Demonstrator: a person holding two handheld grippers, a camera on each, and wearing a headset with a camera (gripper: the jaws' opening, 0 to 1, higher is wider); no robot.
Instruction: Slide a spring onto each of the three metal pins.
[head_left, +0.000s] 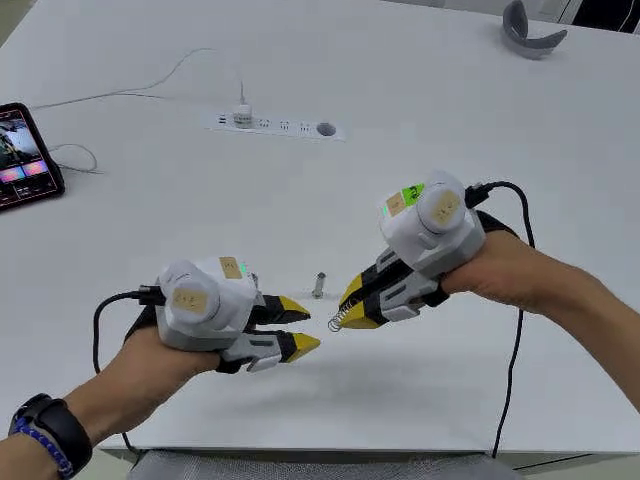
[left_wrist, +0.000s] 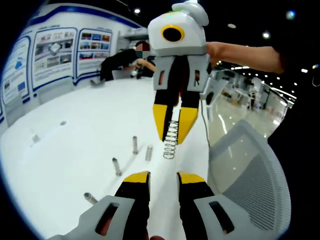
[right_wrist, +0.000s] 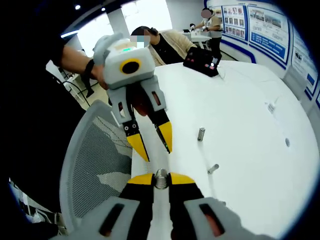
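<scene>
**Head view:** The right gripper (head_left: 350, 312) is clamped on the spring (head_left: 337, 320), a short coil of thin bright wire that sticks out past the yellow tips toward the table (head_left: 400, 120). I cannot tell if its low end touches the table. 1 pin (head_left: 319, 285) stands upright just beyond the spring, between the 2 grippers. The left gripper (head_left: 300, 327) has its jaws parted with nothing in them, tips near the spring but apart from it. There are tan stickers (head_left: 190, 298) on both gripper bodies, print too small to read. A power strip (head_left: 275, 125) lies farther back and a tablet (head_left: 22, 155) with a lit screen sits at the left edge.

**Left gripper view:** My left gripper (left_wrist: 164, 177) shows a narrow gap, empty. The right gripper (left_wrist: 171, 131) comes down from the top, pinching the spring (left_wrist: 170, 142) by its upper turns. The lower coils hang free, straight ahead of my tips. The pins (left_wrist: 135, 145) sit left of the spring; I count 4 short metal posts. The one nearest the spring looks ribbed, but I cannot tell whether it carries a coil. The wall posters (left_wrist: 55, 52) are unreadable.

**Right gripper view:** The spring (right_wrist: 160, 178) appears end-on as a wire ring gripped between the tips of the right gripper (right_wrist: 160, 181). The left gripper (right_wrist: 155, 149) reaches in from above, tips spread, just beyond the spring. 1 ribbed pin (right_wrist: 201, 133) stands to the right and a 2nd (right_wrist: 213, 169) is tilted, nearer. A mesh chair (right_wrist: 95, 165) is at left.
</scene>
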